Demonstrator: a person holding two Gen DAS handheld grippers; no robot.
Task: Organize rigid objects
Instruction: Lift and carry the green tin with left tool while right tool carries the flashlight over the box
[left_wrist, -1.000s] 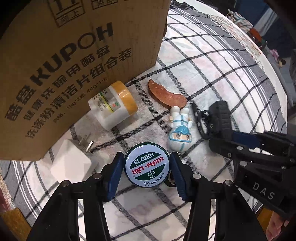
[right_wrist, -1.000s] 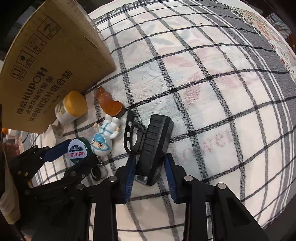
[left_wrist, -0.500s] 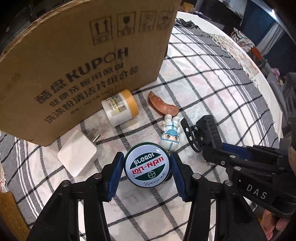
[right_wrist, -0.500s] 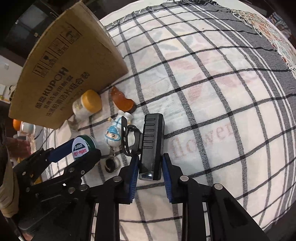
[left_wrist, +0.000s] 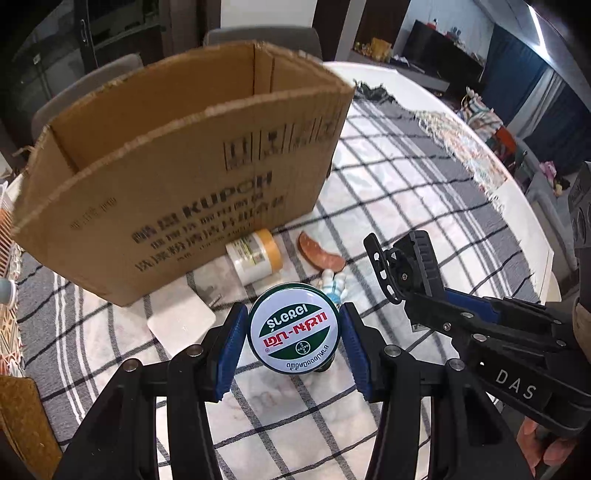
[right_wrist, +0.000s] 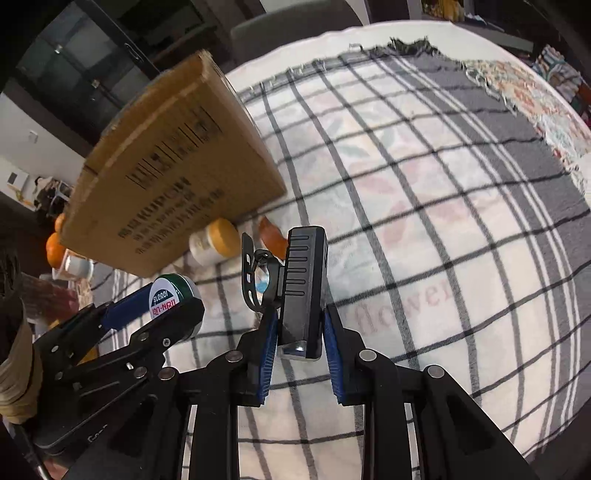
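Note:
My left gripper (left_wrist: 293, 332) is shut on a round green and white tin (left_wrist: 293, 328), held above the checked tablecloth (left_wrist: 399, 192). My right gripper (right_wrist: 300, 334) is shut on a black bike light (right_wrist: 304, 280) with a strap mount, also lifted; it shows at the right of the left wrist view (left_wrist: 417, 258). An open cardboard box (left_wrist: 177, 177) stands behind, its opening visible from above. The tin also shows in the right wrist view (right_wrist: 168, 295).
On the cloth before the box lie a white jar with a yellow lid (left_wrist: 255, 254), a brown curved piece (left_wrist: 319, 253), a small astronaut figure (left_wrist: 334, 286) and a white charger plug (left_wrist: 181, 321). Oranges (right_wrist: 55, 251) sit left of the box.
Both grippers have risen with their objects. The tin and the bike light are higher above the cloth, and the box's open top has come into view.

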